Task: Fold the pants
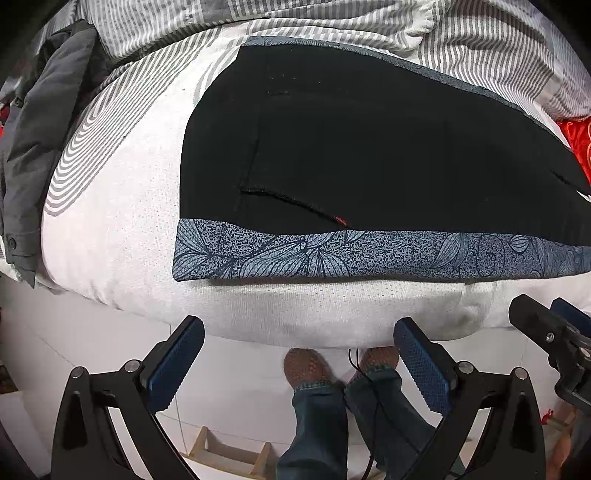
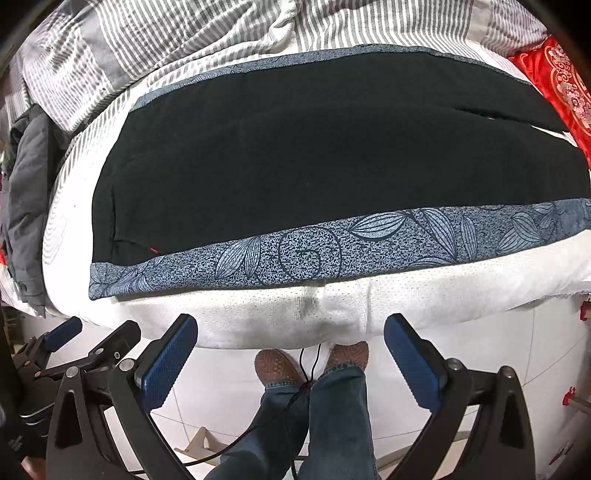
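Left wrist view: left gripper (image 1: pixel 299 350) hangs over the near edge of the bed (image 1: pixel 110 240), jaws spread wide, nothing between them; only floor and the person's slippered feet (image 1: pixel 306 369) show in the gap. Black pants (image 1: pixel 369 147) lie flat on a blue leaf-print cloth (image 1: pixel 369 254), which sits on the white mattress. A pocket seam with a small red tag (image 1: pixel 339 220) is visible near the cloth's near edge, so this looks like the waist end, at left in the scene. Pants look smoothed out, probably laid that way to be ready for folding. Grey shirt (image 1: pixel 33 147) is heaped at the far left, clear of the work area. Striped bedding (image 1: pixel 332 22) is bunched on the far side. Right gripper (image 1: pixel 546 328) pokes in at the right edge, near the mattress rim.

Right wrist view: right gripper (image 2: pixel 290 345) also has its jaws fully spread and empty, and hovers off the near bed edge above the feet. Pants (image 2: pixel 332 158) stretch left to right across the cloth (image 2: pixel 369 243); the leg ends run toward a red patterned pillow (image 2: pixel 565 85) at far right. Left gripper (image 2: pixel 92 336) is just beside it on the left. Both tools are apart from the fabric, so folding seems not yet started.
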The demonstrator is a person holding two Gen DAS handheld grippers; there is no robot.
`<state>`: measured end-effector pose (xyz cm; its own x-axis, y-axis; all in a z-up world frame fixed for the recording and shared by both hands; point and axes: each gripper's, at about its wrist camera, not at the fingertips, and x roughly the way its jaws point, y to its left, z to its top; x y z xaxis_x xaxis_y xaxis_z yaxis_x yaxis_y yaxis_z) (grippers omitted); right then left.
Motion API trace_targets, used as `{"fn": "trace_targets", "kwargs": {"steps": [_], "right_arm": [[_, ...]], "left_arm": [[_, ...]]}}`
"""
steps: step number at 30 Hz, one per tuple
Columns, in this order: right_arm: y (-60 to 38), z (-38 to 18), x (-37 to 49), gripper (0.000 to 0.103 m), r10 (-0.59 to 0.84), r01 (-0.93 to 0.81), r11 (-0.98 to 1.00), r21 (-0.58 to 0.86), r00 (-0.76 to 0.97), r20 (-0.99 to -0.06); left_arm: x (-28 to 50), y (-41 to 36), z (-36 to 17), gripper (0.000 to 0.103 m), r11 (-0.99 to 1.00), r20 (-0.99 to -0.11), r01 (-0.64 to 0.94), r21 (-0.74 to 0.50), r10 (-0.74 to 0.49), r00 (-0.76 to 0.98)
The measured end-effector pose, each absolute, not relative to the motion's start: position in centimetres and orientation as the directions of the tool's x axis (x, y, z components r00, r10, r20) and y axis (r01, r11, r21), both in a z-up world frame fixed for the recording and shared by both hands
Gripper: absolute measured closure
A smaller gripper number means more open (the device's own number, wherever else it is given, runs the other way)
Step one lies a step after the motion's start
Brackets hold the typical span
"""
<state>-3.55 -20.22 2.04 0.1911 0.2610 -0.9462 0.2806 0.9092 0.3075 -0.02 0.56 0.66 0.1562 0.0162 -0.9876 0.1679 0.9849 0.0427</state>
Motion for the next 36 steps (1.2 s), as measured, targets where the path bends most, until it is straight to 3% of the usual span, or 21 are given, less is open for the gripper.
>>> {"fn": "trace_targets", "kwargs": {"steps": [28, 36], "right_arm": [[-20.8, 1.2, -2.2, 0.002, 0.246, 0.276, 0.918, 0.286, 0.171, -0.954], [-21.9, -0.1, -2.4, 0.002, 0.383, 0.314, 0.848, 0.427, 0.196, -0.903]], "left_arm": [[0.9, 0.3, 0.1, 0.0, 0.988, -0.991, 0.128, 0.081, 0.067, 0.114], [1.4, 3.3, -0.5, 0.0, 0.996, -0.99, -0.027, -0.086, -0.082, 0.114]]}}
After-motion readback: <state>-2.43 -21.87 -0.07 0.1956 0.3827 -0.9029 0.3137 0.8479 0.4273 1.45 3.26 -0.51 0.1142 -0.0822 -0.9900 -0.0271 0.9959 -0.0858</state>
